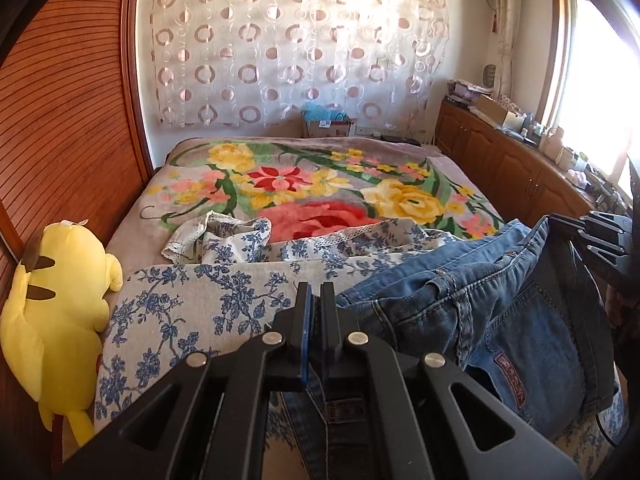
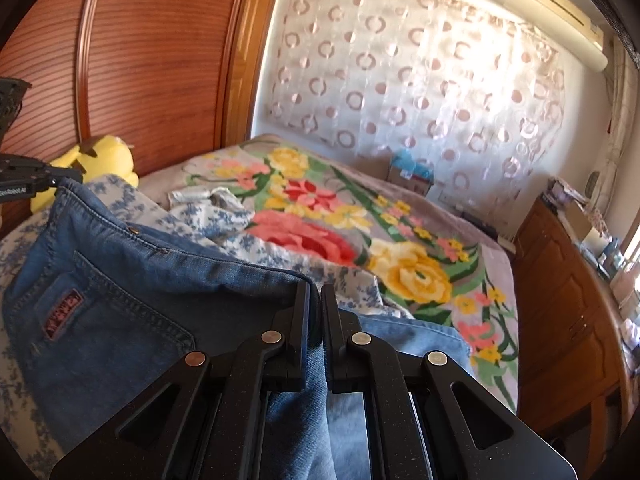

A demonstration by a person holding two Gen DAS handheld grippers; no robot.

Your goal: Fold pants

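A pair of blue denim jeans (image 1: 492,292) hangs and drapes over the near end of the bed, its back pocket with a red label (image 1: 510,380) facing me. My left gripper (image 1: 315,292) is shut on a denim edge that runs down between its fingers. In the right wrist view the same jeans (image 2: 120,308) spread to the left, and my right gripper (image 2: 315,292) is shut on the waistband fold. The right gripper's black body (image 1: 600,236) shows at the right edge of the left view; the left one (image 2: 24,184) at the left edge of the right view.
A blue-and-white floral pillow (image 1: 192,304) and a crumpled floral cloth (image 1: 224,236) lie under and beyond the jeans. A bright flowered blanket (image 1: 320,184) covers the bed. A yellow plush toy (image 1: 52,312) leans on the wooden headboard (image 1: 60,120). Wooden cabinets (image 2: 568,300) line the right side.
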